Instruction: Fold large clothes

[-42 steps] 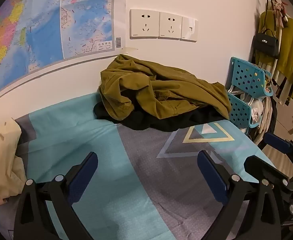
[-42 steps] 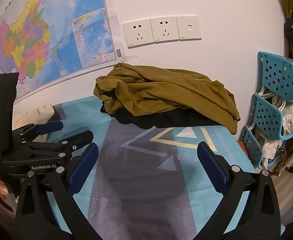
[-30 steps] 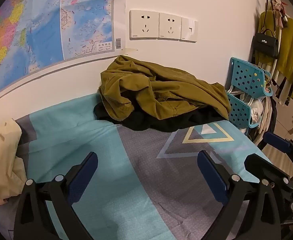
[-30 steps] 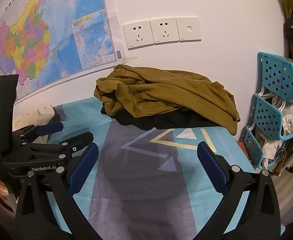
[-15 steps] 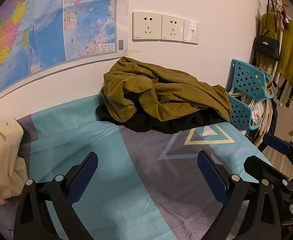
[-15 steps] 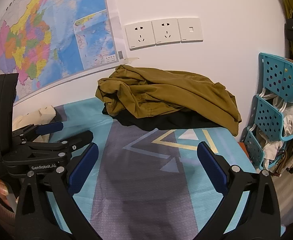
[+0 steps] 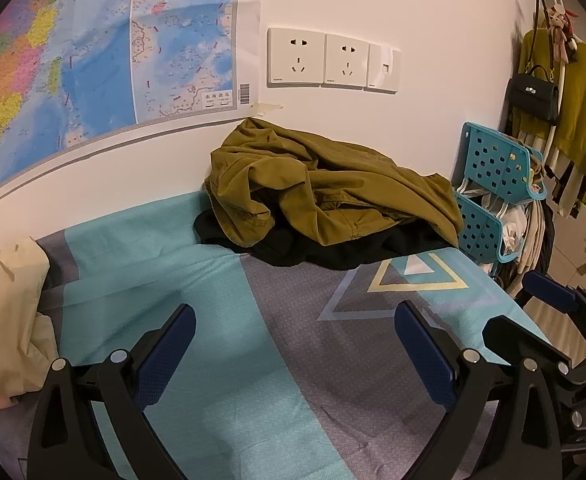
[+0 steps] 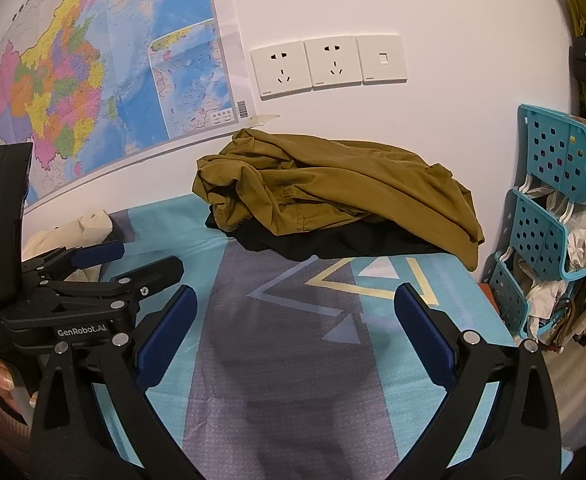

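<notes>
A crumpled olive-brown garment [image 7: 325, 188] lies heaped on a black garment [image 7: 333, 248] at the far side of the bed, against the wall. It also shows in the right wrist view [image 8: 333, 192], on the black one [image 8: 333, 242]. My left gripper [image 7: 295, 348] is open and empty, low over the bedsheet, well short of the heap. My right gripper [image 8: 293, 328] is open and empty too, beside it on the right. The left gripper shows in the right wrist view [image 8: 125, 260].
The bed has a teal and grey patterned sheet [image 7: 213, 280]. A cream cloth [image 7: 5, 312] lies at the left edge. Blue perforated baskets [image 7: 493, 184] and hanging clothes [image 7: 581, 120] stand right of the bed. A map [image 7: 93, 60] and wall sockets [image 7: 333, 58] are behind.
Both views have shifted slightly, the heap of clothes sitting a little lower and nearer. Both grippers stay open and empty.
</notes>
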Tool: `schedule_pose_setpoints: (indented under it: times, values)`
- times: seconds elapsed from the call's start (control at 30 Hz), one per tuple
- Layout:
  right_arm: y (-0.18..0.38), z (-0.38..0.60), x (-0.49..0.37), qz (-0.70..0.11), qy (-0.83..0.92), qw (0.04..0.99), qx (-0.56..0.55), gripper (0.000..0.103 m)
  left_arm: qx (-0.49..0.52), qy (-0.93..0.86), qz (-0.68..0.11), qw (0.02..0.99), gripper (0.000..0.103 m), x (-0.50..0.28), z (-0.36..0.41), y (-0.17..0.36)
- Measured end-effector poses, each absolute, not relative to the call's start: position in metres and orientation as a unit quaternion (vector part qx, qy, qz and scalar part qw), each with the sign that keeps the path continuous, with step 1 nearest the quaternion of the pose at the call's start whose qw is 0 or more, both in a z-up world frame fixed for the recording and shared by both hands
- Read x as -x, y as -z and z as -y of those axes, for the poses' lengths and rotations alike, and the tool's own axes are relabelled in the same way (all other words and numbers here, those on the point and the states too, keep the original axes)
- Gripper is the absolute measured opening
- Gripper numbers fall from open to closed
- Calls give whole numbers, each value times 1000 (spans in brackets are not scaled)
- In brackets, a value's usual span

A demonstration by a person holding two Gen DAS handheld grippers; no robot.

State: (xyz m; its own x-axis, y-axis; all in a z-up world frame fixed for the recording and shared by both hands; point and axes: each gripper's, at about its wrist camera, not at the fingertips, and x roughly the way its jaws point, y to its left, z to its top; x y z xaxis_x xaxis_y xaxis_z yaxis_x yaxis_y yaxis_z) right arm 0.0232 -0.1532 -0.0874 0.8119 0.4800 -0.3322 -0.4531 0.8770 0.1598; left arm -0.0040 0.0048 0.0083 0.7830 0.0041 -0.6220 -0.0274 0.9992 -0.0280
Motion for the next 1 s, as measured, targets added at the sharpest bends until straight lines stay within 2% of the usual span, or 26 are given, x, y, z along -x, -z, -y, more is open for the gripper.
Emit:
schedule_pose_setpoints:
  times: [1.0]
  values:
    - [88, 152, -22, -184, -249, 950, -37, 97, 21, -7, -330, 944, 96, 6, -5, -8]
